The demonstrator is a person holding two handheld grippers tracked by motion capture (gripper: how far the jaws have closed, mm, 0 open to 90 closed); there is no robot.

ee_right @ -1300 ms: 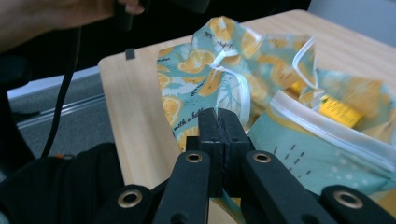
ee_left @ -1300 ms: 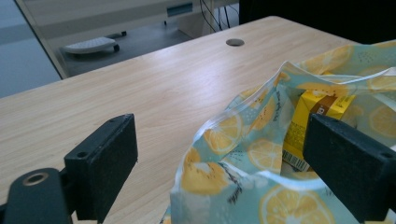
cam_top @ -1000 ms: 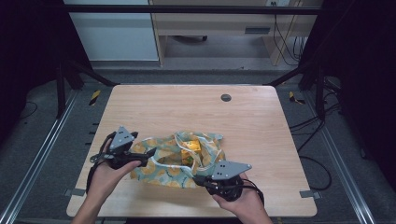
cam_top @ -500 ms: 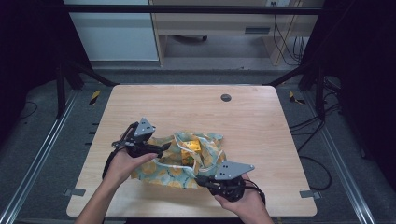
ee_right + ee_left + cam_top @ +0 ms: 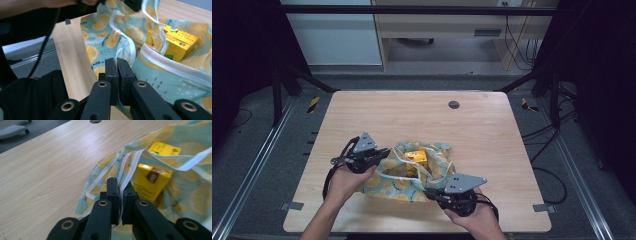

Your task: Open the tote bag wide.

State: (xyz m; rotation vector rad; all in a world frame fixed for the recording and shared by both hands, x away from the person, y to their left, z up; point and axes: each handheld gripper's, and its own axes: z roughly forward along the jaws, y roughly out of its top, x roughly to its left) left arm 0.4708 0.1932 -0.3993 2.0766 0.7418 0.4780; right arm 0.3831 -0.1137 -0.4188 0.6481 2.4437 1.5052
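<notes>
High view: left claw and right claw each pinch the lemon-print teal cloth bag's white-trimmed rim; pull apart evenly, keeping yellow cartons inside.

One bag, seemingly two yellow boxes.

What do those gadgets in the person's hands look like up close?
Each claw, left and right, is black, with two flat black jaws on brass-ringed pivots, a grey three-cornered plate on top and a trailing black cable. The forearms are bare: no sleeves or gloves.
</notes>
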